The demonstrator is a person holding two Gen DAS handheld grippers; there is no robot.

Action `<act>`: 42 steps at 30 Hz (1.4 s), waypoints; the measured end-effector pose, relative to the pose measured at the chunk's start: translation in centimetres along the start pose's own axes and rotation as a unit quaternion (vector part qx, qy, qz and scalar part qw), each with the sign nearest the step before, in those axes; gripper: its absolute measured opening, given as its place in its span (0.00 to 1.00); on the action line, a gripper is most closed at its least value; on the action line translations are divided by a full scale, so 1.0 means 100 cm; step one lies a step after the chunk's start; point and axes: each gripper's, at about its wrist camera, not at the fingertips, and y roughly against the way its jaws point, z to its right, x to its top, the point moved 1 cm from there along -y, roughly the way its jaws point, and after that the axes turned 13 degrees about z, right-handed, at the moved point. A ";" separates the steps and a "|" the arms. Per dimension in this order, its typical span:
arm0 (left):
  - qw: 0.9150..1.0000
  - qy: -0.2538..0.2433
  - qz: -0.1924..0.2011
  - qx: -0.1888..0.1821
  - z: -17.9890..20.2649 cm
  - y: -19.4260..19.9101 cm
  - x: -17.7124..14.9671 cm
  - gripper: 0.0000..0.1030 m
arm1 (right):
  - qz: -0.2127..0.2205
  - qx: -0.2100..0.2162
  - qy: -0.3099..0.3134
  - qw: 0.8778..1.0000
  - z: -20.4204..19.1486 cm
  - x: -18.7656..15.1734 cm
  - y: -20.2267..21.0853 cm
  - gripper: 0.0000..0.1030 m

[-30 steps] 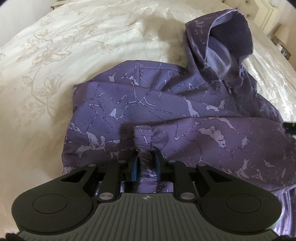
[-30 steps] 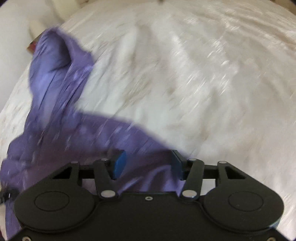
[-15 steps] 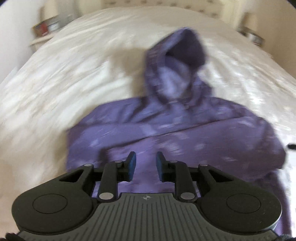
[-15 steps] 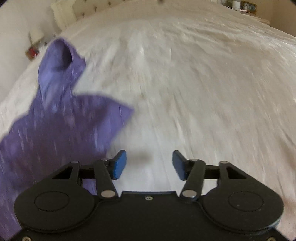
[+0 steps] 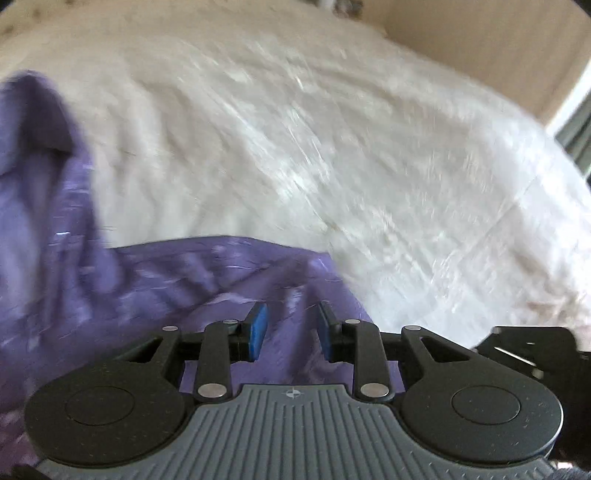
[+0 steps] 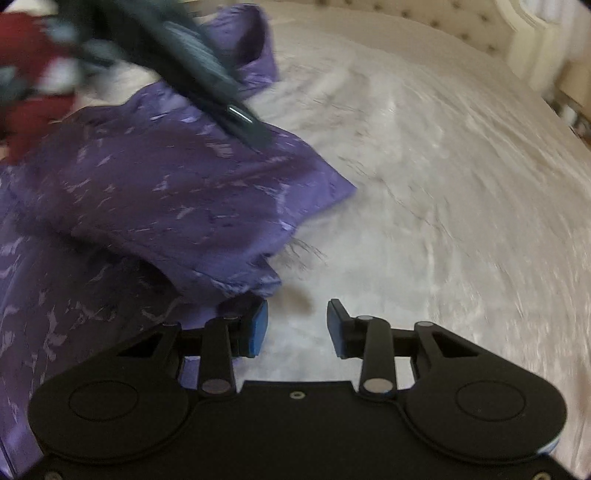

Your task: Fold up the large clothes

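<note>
A purple patterned hooded jacket (image 5: 155,280) lies on a white bedspread (image 5: 332,147); both views are blurred by motion. My left gripper (image 5: 290,326) is open over the jacket's right part, with purple fabric showing between its blue pads and nothing clamped. My right gripper (image 6: 297,325) is open and empty over bare bedspread (image 6: 443,184), just right of the jacket's folded edge (image 6: 177,192). The left gripper's dark body (image 6: 199,55) crosses the top left of the right wrist view, above the jacket. The hood (image 6: 251,44) lies at the far end.
A padded headboard (image 6: 424,18) runs along the far side in the right wrist view. A red sleeve (image 6: 29,74) of the person shows at the top left. A dark piece of the other gripper (image 5: 532,350) sits at the left wrist view's right edge.
My left gripper let go of the bunched cuff, opened and swung right across the jacket. My right gripper stayed open and moved off the fabric to the jacket's right edge.
</note>
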 end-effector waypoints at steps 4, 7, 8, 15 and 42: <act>0.997 -0.037 -0.042 0.046 -0.005 -0.041 -0.021 0.27 | 0.014 0.025 0.050 0.998 -0.012 -0.002 0.000 0.44; 0.999 0.005 -0.027 0.031 -0.017 -0.041 -0.028 0.27 | 0.033 0.042 0.099 0.994 -0.025 -0.002 0.000 0.44; 0.999 0.009 -0.024 0.028 -0.018 -0.040 -0.029 0.27 | 0.036 0.046 0.110 0.992 -0.029 -0.001 -0.003 0.44; 1.000 0.006 -0.015 0.025 -0.018 -0.033 -0.030 0.27 | 0.034 0.055 0.089 0.994 -0.023 0.003 -0.015 0.41; 0.999 -0.010 0.010 0.041 -0.012 -0.019 -0.019 0.28 | 0.022 0.048 0.052 0.997 -0.049 -0.036 0.031 0.06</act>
